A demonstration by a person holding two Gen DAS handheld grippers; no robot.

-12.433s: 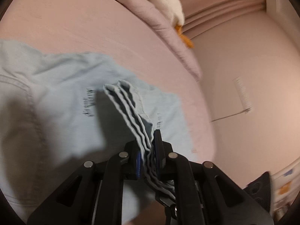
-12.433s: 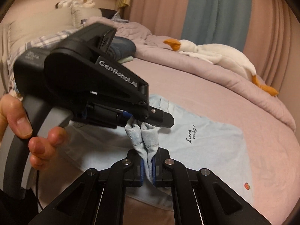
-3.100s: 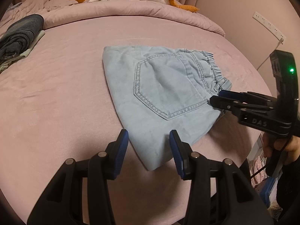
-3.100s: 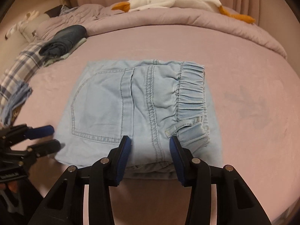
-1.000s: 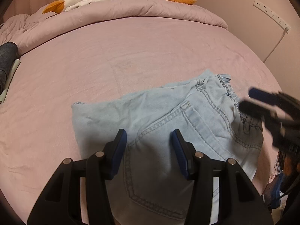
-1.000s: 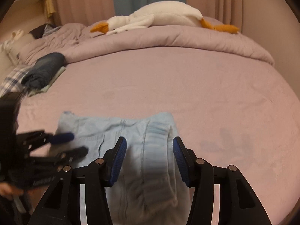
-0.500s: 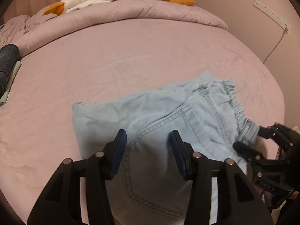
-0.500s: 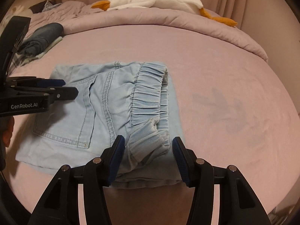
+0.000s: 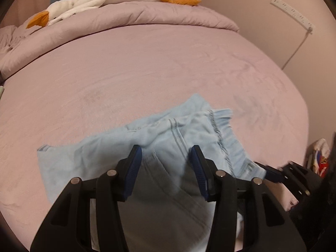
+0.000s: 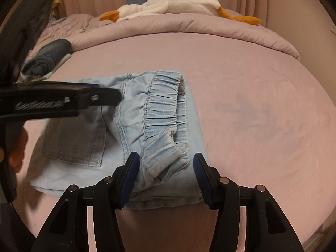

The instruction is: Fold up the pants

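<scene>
Both tongs stand apart, clamped on nothing. Left gripper (image 9: 166,166) hovers over the pocket side of the pants (image 10: 134,126), its blue pads (image 9: 133,168) clear of the cloth; from the other camera it appears as a dark bar (image 10: 63,98) reaching in from the left over the far part of the bundle. Right gripper (image 10: 166,174) straddles the near end of the elastic waistband (image 10: 166,103), pads either side and not pressing.

Pale denim pants lie folded into a compact, roughly square bundle on the near part of the pink bed (image 10: 252,84), back pocket (image 10: 75,138) to the left, waistband to the right. A plush goose (image 10: 168,6) and a dark folded garment (image 10: 48,54) lie at the far side, well apart.

Step in hand, as judged: folding looks essentially done, and the bundle is being tidied or readied for lifting. Next move would call for closing each pair on all layers at an edge, so that no layer slips loose and opens the fold.
</scene>
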